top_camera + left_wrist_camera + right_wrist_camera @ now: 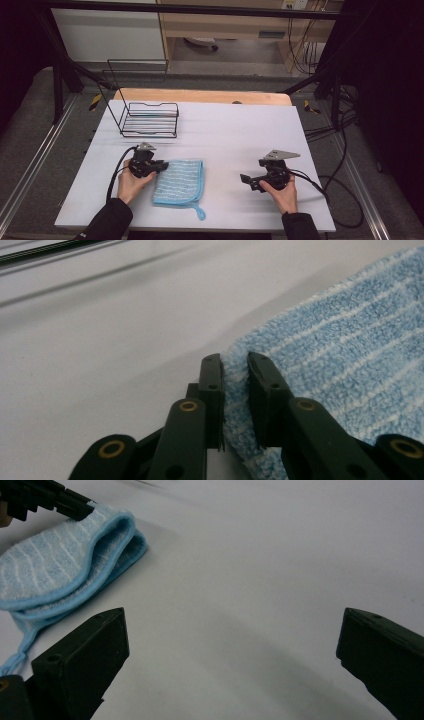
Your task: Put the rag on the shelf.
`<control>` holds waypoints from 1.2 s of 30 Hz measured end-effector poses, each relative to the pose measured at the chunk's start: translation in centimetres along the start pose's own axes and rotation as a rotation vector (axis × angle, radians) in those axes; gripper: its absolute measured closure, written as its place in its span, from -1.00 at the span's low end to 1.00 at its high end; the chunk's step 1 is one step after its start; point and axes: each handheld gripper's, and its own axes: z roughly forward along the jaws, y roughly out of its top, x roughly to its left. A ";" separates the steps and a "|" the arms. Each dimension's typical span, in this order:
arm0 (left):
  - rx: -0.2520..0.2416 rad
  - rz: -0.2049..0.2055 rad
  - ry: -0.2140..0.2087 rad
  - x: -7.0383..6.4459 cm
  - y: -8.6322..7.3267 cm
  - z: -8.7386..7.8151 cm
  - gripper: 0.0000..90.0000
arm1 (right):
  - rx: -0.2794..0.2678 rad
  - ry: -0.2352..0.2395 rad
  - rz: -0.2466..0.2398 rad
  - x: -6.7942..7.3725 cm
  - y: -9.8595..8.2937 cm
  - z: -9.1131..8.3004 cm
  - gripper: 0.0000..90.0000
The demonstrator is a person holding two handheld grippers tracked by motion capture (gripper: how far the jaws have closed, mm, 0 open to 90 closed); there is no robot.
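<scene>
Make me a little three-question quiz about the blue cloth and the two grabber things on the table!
1. True or false: the left gripper has its jaws closed on an edge of the blue cloth.
2. Which describes the right gripper? A) jaws wide apart over bare table, B) gripping the cloth, C) inside the wire rack.
3. Fill in: the black wire rack stands on the white table, on the ____ side of the cloth from the person.

Key:
1. True
2. A
3. far
</scene>
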 end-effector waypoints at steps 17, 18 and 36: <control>-0.005 0.026 0.008 -0.1 -0.1 0.0 0.71 | 0.050 0.045 -0.034 6.3 5.1 8.1 -0.77; -0.005 0.027 0.008 -0.1 -0.1 0.0 0.70 | 0.049 0.054 -0.036 6.6 5.3 8.7 -0.71; -0.005 0.034 0.000 0.0 -0.1 0.0 0.70 | 0.163 0.069 -0.008 7.8 5.1 13.4 0.19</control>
